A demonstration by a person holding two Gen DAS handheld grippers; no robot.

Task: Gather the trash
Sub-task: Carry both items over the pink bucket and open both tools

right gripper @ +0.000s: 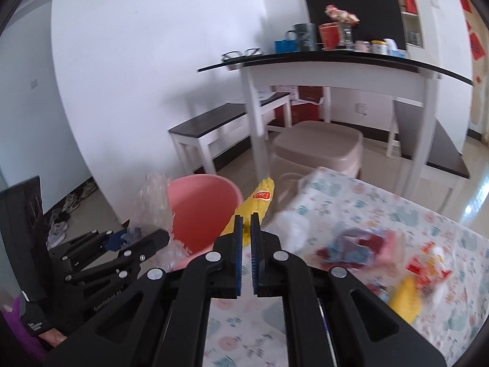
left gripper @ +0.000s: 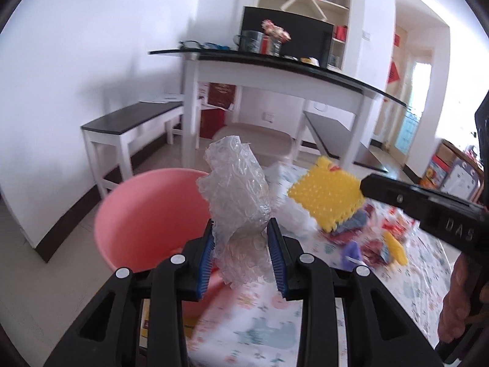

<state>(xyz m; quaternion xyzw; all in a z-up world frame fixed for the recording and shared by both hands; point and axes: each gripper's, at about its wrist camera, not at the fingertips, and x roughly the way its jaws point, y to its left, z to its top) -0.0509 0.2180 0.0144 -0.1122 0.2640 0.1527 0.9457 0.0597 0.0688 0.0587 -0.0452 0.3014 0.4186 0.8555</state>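
Under my claws I see the desk (right gripper: 351, 214), covered in a cloth printed with pale flowers and animals. To the right of my right claw (right gripper: 246, 232) a blurred heap of red, blue and pink wrappers (right gripper: 354, 249) lies on the cloth, with a red-and-yellow packet (right gripper: 428, 267) further right and a yellow piece (right gripper: 405, 301) nearer me. Just ahead of that claw lies crumpled white plastic (right gripper: 290, 229). Past the desk's left edge a pink bucket (left gripper: 146, 214) stands on the tiled floor (left gripper: 61, 260).
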